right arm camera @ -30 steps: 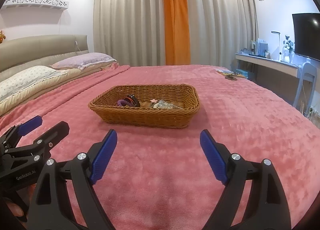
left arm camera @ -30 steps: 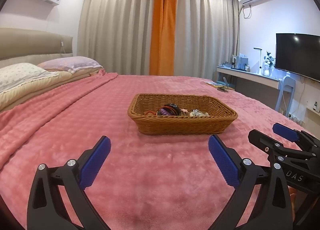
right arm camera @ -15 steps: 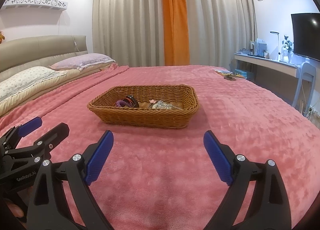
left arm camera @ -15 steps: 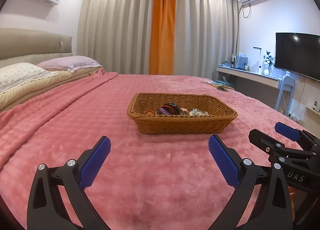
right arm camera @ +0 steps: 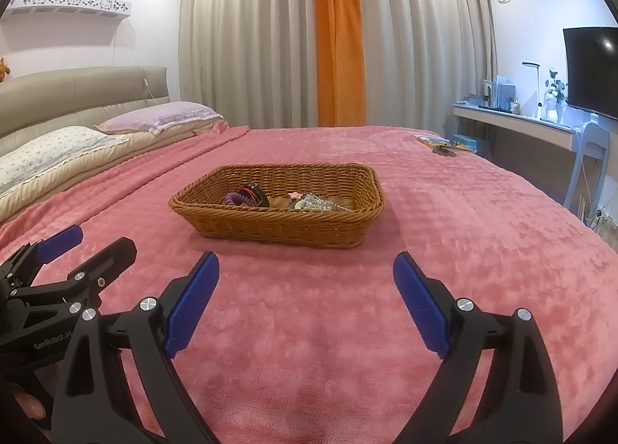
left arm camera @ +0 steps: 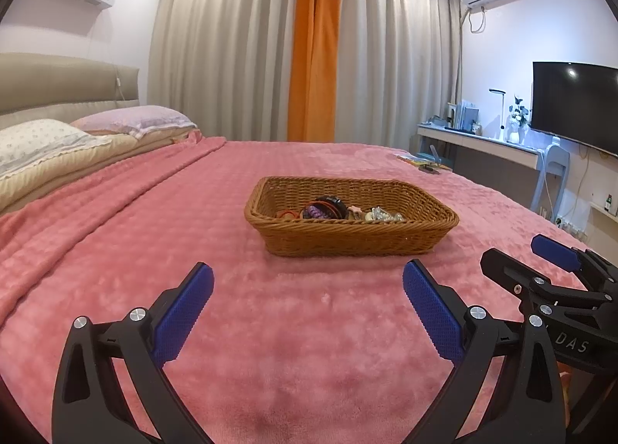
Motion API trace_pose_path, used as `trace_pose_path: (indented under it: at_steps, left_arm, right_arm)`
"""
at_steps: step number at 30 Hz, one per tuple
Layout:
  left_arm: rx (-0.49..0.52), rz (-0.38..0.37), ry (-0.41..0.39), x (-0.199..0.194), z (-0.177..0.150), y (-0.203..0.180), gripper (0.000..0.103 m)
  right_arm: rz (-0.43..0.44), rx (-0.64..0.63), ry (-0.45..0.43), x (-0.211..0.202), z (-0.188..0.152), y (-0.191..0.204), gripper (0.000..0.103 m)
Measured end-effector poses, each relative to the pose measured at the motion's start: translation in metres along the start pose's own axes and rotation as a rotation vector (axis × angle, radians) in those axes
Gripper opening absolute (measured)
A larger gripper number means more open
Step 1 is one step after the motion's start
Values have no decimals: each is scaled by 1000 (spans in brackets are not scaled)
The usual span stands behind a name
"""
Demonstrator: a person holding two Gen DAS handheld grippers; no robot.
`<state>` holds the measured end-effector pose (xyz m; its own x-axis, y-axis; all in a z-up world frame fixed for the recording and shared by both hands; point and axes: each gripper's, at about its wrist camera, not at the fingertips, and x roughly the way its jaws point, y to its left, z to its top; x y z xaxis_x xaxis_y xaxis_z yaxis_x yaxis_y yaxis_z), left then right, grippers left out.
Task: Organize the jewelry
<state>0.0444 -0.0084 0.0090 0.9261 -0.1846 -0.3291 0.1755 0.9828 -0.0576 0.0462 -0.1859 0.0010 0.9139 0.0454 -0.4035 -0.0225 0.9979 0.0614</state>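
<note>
A brown wicker basket [left arm camera: 347,241] [right arm camera: 270,229] sits on the pink bedspread, holding jewelry: a purple coiled band [left arm camera: 314,209] [right arm camera: 236,197], a black ring-shaped piece [left arm camera: 334,202], a pink star piece [right arm camera: 296,195] and silvery pieces [left arm camera: 382,215] [right arm camera: 316,204]. My left gripper [left arm camera: 308,278] hovers open over the blanket, well short of the basket, nothing between its blue pads. My right gripper [right arm camera: 306,264] is open too, empty, at a like distance. Each gripper shows at the edge of the other's view.
The pink bedspread [left arm camera: 270,328] spreads wide around the basket. Pillows [left arm camera: 46,143] and a headboard lie left. Small items [right arm camera: 442,144] rest at the bed's far right edge. A desk [left arm camera: 483,143], chair and TV [left arm camera: 575,104] stand on the right; curtains behind.
Both grippers have shifted only slightly; the right one's jaws opened a little wider. The basket and its contents stay put.
</note>
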Motion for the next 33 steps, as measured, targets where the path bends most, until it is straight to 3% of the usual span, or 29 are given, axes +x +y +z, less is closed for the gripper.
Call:
trace_pose_path:
  at_steps: [33]
  left_arm:
    - [-9,10,19,2,-3,7,95]
  right_arm:
    - [-20,32,9,1,1,-5,87]
